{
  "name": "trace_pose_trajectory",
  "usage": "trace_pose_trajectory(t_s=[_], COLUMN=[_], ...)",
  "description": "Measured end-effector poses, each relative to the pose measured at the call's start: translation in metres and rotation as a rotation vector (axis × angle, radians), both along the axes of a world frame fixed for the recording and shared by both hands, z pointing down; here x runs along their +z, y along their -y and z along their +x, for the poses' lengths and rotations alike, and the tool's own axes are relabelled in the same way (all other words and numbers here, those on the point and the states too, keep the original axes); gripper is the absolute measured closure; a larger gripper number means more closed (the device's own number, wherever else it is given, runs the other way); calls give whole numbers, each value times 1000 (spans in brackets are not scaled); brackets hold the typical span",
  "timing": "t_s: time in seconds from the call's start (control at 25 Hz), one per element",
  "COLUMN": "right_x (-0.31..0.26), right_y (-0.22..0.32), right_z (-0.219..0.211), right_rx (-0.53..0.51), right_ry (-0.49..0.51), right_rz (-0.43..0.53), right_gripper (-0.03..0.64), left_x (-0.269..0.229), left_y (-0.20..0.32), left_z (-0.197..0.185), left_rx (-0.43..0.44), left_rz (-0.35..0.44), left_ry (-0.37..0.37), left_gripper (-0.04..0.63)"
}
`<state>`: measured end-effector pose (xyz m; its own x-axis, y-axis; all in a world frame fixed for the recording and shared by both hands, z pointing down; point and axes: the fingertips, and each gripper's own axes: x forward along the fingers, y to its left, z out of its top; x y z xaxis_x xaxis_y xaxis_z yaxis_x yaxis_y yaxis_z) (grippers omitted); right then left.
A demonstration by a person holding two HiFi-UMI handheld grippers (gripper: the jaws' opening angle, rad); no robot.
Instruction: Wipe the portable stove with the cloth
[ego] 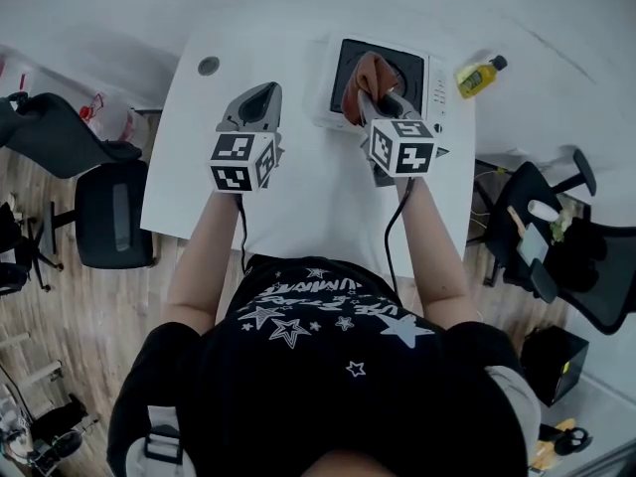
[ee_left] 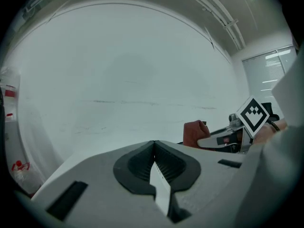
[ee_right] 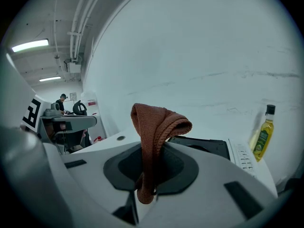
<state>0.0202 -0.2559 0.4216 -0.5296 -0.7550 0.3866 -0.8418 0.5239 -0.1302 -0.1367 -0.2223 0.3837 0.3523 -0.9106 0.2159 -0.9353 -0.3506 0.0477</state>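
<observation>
1. Right gripper [ee_right: 148, 177] was clamped on the brown cloth [ee_right: 156, 127], which stuck up folded from the jaws, over the black top of the portable stove [ego: 433, 92].
2. Cloth-to-stove contact: couldn't tell.
3. Left gripper [ee_left: 155, 171] had its jaws together with nothing between them, over the white worktop [ego: 298, 202] just left of the stove.
4. Yellow bottle [ego: 478, 75] stood right of the stove.

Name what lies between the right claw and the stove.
The cloth, gripped in the right claw, hangs over the stove; the head view shows it.
</observation>
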Motion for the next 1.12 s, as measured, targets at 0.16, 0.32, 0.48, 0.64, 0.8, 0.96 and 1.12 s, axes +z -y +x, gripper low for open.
trace_pose_trajectory(t_s=[0.16,0.32,0.48,0.64,0.8,0.96,1.12], right_x=[2,5,9,18,27,36,50], right_y=[33,69,100,125,145,160,172], right_z=[-19,-31,-44,-51,-56,-60,-63], right_rx=[20,50,59,54,56,47,38], right_ry=[-27,-48,-64,-78,-70,-83,-120], right_rz=[5,4,-3,-32,-57,-75,-94], right_gripper=[561,561,561,561,561,561,561], left_x=[4,7,13,23,37,48,59], left_y=[29,59,87,112,129,139,148], left_z=[-15,-30,-41,-46,-46,-44,-45], left_rx=[5,5,13,24,33,49,56], left_rz=[-7,-12,-18,-35,-62,-83,-105], left_ry=[-13,-27,-29,-40,-52,-61,-54], left_gripper=[588,588,588,588,588,588,588])
